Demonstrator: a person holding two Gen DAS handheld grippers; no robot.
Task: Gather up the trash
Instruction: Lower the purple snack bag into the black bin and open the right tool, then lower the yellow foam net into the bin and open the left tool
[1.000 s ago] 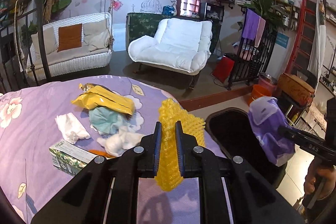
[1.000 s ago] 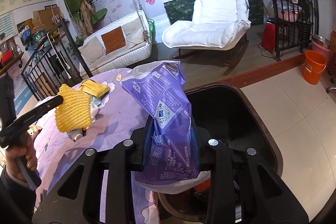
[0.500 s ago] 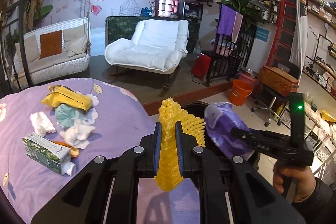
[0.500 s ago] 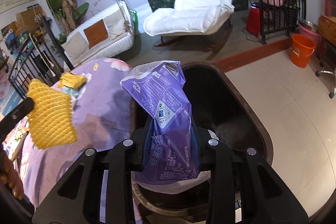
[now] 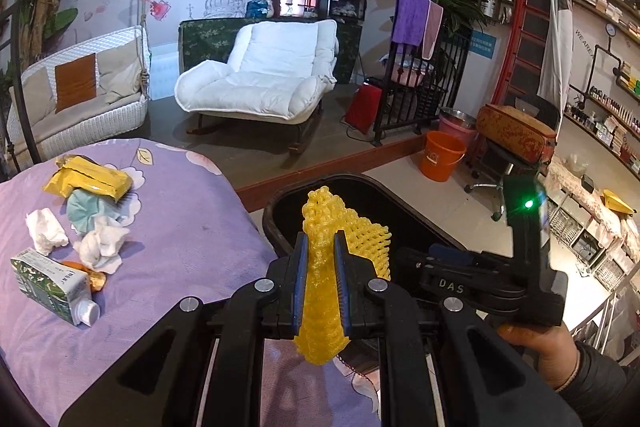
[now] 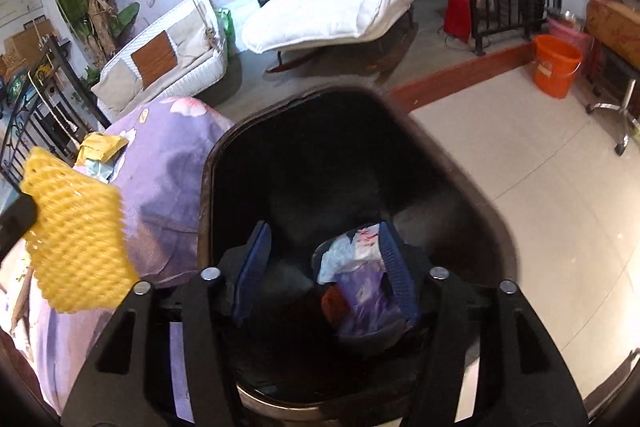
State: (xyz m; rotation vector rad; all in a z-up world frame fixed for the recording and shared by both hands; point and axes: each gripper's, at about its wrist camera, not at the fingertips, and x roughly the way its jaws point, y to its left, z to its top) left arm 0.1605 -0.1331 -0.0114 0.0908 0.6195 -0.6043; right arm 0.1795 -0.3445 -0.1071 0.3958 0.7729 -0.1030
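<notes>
A: Nearest?
B: Left tongs pinch the yellow foam net at lower centre; right tongs, jaws just opening, empty, over the purple bag.
A: Beyond?
B: Black bin rim, bench edge left, bare floor right.

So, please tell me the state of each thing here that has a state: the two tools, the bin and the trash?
left tool: shut on the yellow foam net, held over the bin's edge
right tool: open, jaws have just been opening, over the bin
purple bag: released, lying in the bin
black bin: open, no lid seen
green carton: lying on its side on the purple cloth
white tissues: crumpled
</notes>
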